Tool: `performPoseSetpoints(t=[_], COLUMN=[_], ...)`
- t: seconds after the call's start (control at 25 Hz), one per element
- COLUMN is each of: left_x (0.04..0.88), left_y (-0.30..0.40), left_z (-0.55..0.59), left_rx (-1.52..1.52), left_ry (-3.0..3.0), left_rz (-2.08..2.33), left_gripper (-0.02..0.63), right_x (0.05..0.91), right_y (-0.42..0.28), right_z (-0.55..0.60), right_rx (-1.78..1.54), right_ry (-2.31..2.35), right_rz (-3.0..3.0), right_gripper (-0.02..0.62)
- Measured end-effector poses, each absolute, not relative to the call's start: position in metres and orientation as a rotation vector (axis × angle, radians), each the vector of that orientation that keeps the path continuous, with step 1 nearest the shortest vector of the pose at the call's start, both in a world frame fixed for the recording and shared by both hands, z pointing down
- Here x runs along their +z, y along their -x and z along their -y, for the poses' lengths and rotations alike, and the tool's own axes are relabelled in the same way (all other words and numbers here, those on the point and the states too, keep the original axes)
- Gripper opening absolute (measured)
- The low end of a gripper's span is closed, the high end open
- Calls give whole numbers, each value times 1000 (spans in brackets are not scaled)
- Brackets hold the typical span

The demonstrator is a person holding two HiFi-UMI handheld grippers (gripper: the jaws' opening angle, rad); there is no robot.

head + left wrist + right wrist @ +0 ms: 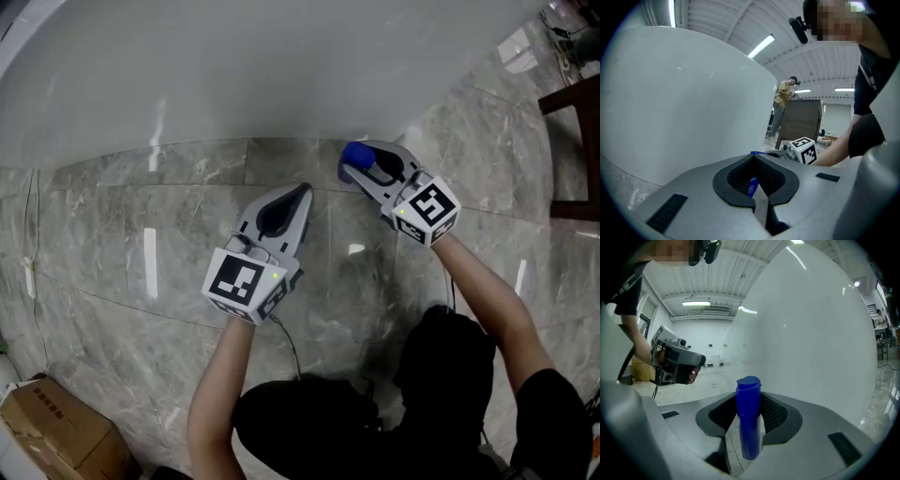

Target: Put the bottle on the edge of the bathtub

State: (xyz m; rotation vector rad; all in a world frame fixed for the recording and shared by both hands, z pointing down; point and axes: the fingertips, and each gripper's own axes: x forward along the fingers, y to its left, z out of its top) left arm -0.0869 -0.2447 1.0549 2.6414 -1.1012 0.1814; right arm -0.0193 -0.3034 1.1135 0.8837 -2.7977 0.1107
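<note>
**Bottle gripped low beside the tub, the lift to the rim not yet made**

The right gripper (367, 172) is clamping the blue bottle (749, 423) around its body, cap upward, low beside the white bathtub's (234, 66) bulging outer wall and just above the marble floor (122, 216). The left gripper (295, 197) is hovering near it, jaws pressed together on nothing. The risks are probably lying in the lift. The bottle is looking smooth and round, so it may be pivoting or slipping between the pads on the way up. Its cap could be knocking against the curved wall. The glossy rim may be letting a tilted bottle topple or slide off.
</note>
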Motion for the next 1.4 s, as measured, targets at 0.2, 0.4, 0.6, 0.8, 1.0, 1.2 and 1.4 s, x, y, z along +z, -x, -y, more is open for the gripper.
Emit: performPoseSetpoints(t=[0.2, 0.4, 0.6, 0.8, 1.0, 1.2, 1.4], left_x=[1063, 1066, 1067, 1065, 1070, 1070, 1069], left_y=[79, 81, 87, 86, 78, 74, 71], left_z=[241, 237, 238, 238, 234, 232, 229], left_rx=[195, 169, 166, 160, 177, 184, 192], left_ry=[-2645, -2604, -2591, -2602, -2610, -2624, -2634], left_rz=[1097, 1160, 1184, 1178, 1153, 1138, 1124], left_gripper=[12, 12, 12, 11, 12, 12, 12], right_x=[1139, 1157, 1166, 1168, 1167, 1168, 1164], right_y=[22, 24, 24, 19, 22, 27, 23], right_z=[312, 317, 320, 320, 318, 319, 318], right_rx=[128, 138, 120, 127, 117, 131, 138], right_ry=[-904, -932, -943, -971, -948, -939, -944], right_rz=[2768, 2734, 2707, 2705, 2701, 2698, 2699], right_gripper=[152, 152, 152, 152, 158, 206, 209])
